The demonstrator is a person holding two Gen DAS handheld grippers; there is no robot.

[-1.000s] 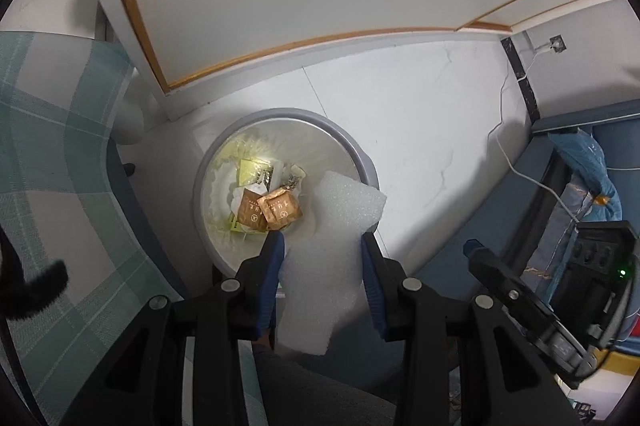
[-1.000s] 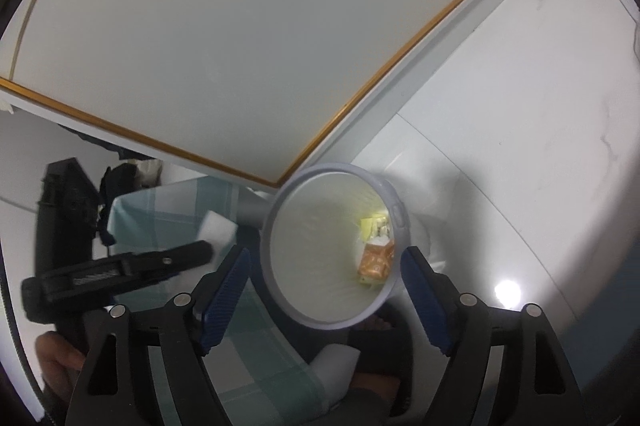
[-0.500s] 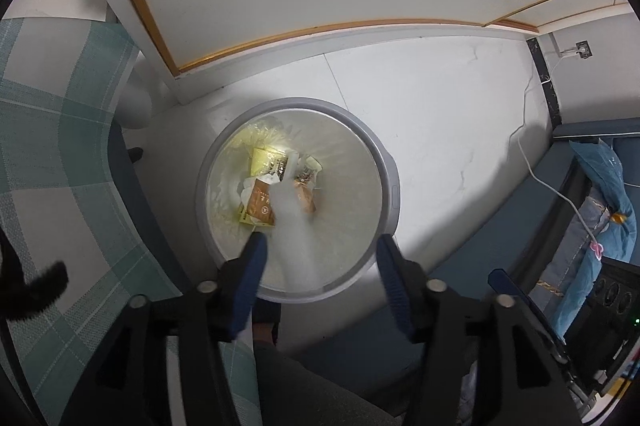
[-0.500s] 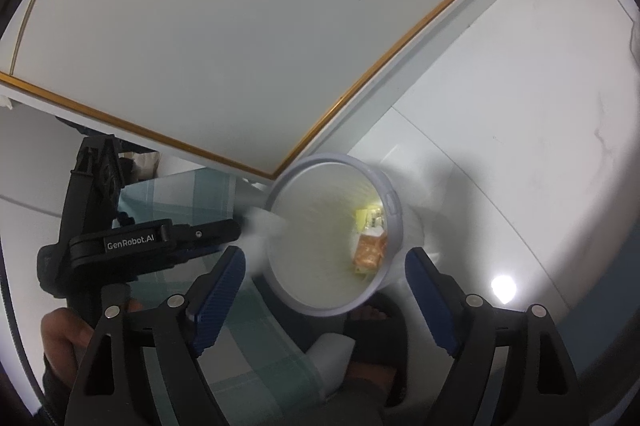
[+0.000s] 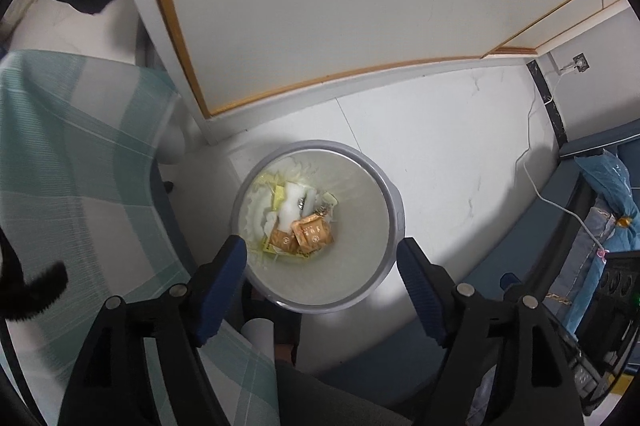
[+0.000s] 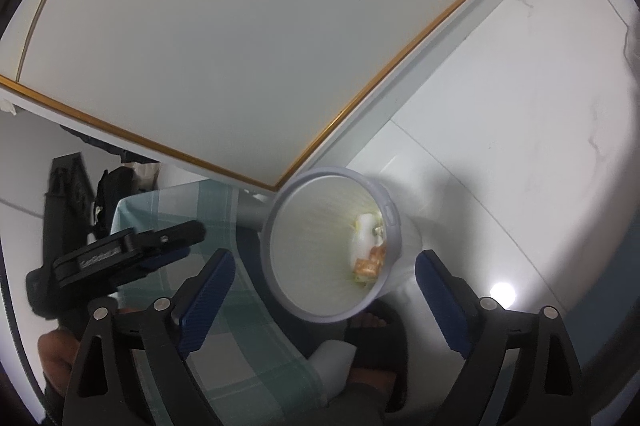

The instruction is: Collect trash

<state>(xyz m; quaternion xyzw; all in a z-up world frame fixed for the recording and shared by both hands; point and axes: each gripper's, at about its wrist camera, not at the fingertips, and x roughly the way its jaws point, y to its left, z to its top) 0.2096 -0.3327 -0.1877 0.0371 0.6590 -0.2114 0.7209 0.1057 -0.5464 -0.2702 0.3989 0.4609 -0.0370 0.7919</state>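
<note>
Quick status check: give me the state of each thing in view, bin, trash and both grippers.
Round grey plastic bin: upright on the floor, uncovered.
White foam piece: lying inside the bin.
Orange snack wrappers: lying in the bin.
Left gripper: jaws opening, nothing between them.
Right gripper: jaws opening, empty.

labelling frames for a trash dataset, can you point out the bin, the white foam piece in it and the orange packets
bin [image 5: 394, 204], left wrist view, on its grey rim at the right
white foam piece [image 5: 291, 204], left wrist view, on its upper middle
orange packets [image 5: 314, 235], left wrist view, on the face of the right-hand packet
</note>
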